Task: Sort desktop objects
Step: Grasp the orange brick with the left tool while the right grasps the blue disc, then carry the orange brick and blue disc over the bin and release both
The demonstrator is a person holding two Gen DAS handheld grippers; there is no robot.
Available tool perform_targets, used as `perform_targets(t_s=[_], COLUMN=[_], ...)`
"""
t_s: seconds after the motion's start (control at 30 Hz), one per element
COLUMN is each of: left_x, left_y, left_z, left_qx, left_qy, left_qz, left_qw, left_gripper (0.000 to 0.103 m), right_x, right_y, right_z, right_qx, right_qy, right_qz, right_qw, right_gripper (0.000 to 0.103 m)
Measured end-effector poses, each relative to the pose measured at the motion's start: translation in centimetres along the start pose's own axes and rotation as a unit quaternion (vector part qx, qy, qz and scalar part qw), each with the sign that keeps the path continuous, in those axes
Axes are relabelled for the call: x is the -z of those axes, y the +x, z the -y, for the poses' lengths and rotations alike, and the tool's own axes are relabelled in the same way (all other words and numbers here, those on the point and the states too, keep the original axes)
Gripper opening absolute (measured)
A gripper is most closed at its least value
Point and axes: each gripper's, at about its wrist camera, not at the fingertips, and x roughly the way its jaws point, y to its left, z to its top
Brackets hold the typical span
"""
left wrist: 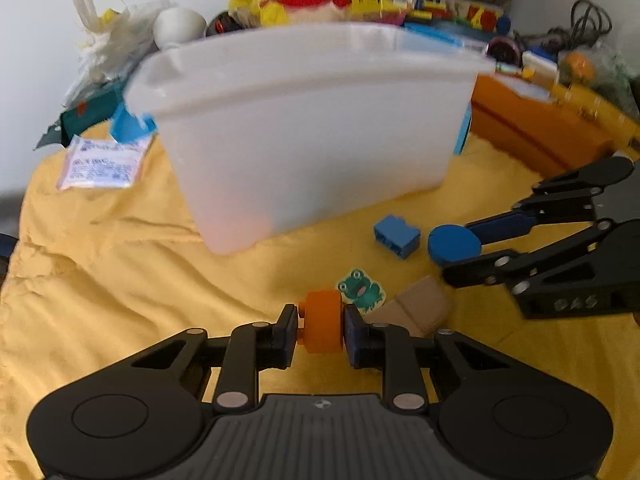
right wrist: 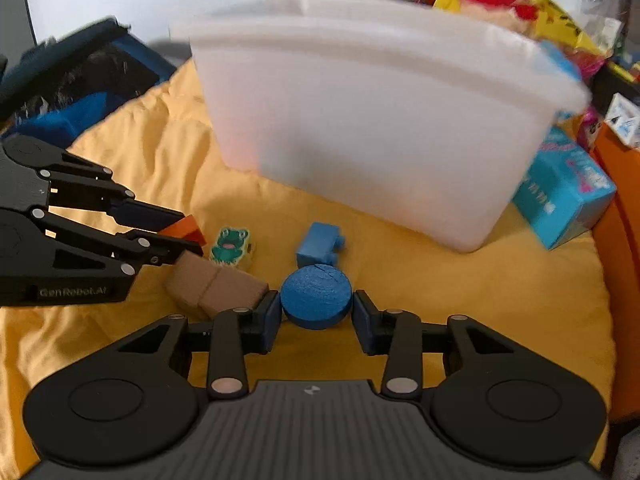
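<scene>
**Two grips, several ways of slipping**

Working over a rumpled yellow cloth [left wrist: 100, 280] on the table, risking a snag or a drag on its folds during any lift. Facing a tall white bin [left wrist: 304, 132] just behind, risking a knock against its wall if rising too low. Crowding a tan block [left wrist: 420, 306] lying between both tools, risking a shove.

Pinching the blue disc [right wrist: 316, 296] by its round edge with the right claw [right wrist: 316, 312], clamped on it; risking a squirt-out from so curved a hold, perhaps onto the blue brick [right wrist: 320, 244] just beyond.

Squeezing the orange roller [left wrist: 322, 320] end to end in the left claw [left wrist: 320, 316], clamped tight; risking a roll, or brushing the frog sticker [left wrist: 360, 290] beside it.
</scene>
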Motion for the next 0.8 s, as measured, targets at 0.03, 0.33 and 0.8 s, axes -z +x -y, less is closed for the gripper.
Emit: perform_targets(t_s=[0.03, 0.33, 0.8], left_x=[-0.3, -4.4, -14.7], left_y=[-0.8, -7.1, -9.1], left_z=[-0.2, -1.7, -5.5], left_qx=[0.002, -0.014, -0.031], left_qy=[-0.002, -0.022, -0.059], left_qz=[0.005, 0.052, 0.078], left_qw=[1.0, 0.9983, 0.9948], left_gripper=[0.027, 0.027, 0.028], right_x=[0.0, -2.4, -13.6], right_y=[-0.8, -8.7, -11.8], right_z=[0.3, 3.0, 7.4], right_qx=[-0.003, -0.017, 0.007], right_qy=[0.006, 0.047, 0.072], right_qz=[0.006, 0.082, 0.128], right_qw=[1.0, 0.995, 0.989], right_gripper=[0.041, 0.041, 0.041])
